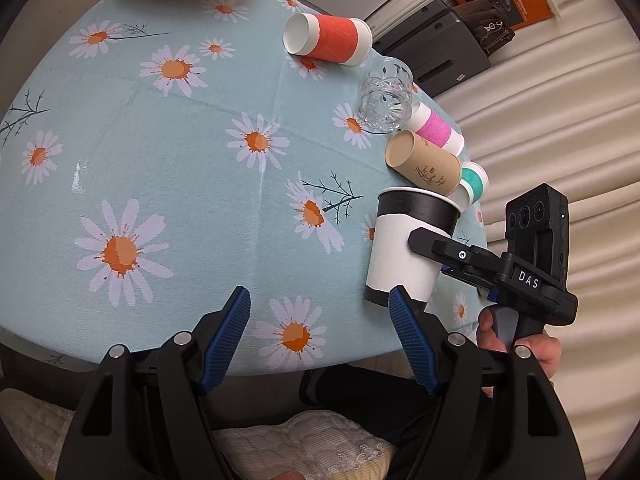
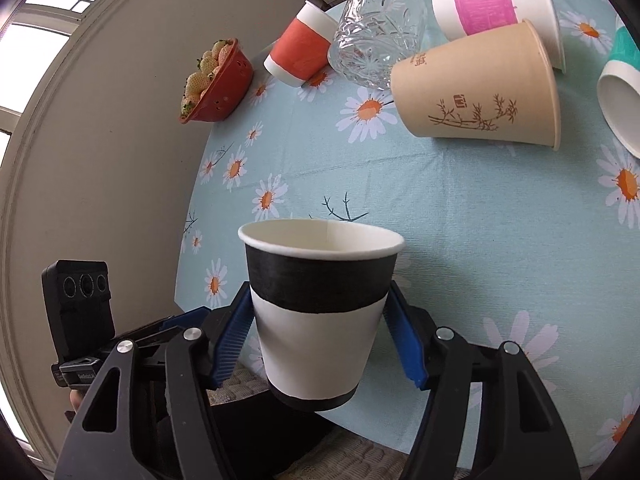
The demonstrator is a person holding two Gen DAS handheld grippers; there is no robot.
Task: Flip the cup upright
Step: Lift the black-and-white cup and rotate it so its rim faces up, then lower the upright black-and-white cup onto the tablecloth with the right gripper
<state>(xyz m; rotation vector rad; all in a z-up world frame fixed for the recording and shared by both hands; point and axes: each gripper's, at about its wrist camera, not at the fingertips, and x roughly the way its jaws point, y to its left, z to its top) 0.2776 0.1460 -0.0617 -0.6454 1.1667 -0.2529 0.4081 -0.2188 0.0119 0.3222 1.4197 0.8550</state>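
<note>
Black-and-white paper cup point(image 2: 320, 316), held between the blue ribbed pads of the right gripper point(image 2: 318, 336). Its rim faces up and its black base band points down, so the long axis stands close to vertical, with a slight lean. The jaws close on the white middle band from either side at about mid-height. In the left wrist view the same cup point(image 1: 408, 248) appears near the right-hand edge of the daisy-print tablecloth point(image 1: 180, 168); whether the base touches the cloth or hangs just above the table edge cannot be told.

The right gripper reaches in roughly level from the table's right side, its handle gripped by the person's hand point(image 1: 520, 344). The left gripper point(image 1: 320, 320) sits in front of the near table edge with jaws spread wide and holding nothing; its right pad lies just beside the cup's base, so this arm is near but not engaged.

The remaining move appears to be setting the cup down on its base and parting the right jaws, which calls for the axis to stay vertical.

Beyond the cup lie a kraft-brown cup point(image 2: 480, 92), a pink-banded cup point(image 2: 492, 4), a teal-banded cup point(image 2: 620, 80), a cut-glass tumbler point(image 2: 376, 32) and an orange-banded cup point(image 2: 300, 48), all on their sides. A red colander of pale strawberries point(image 2: 216, 84) stands at the far edge.
</note>
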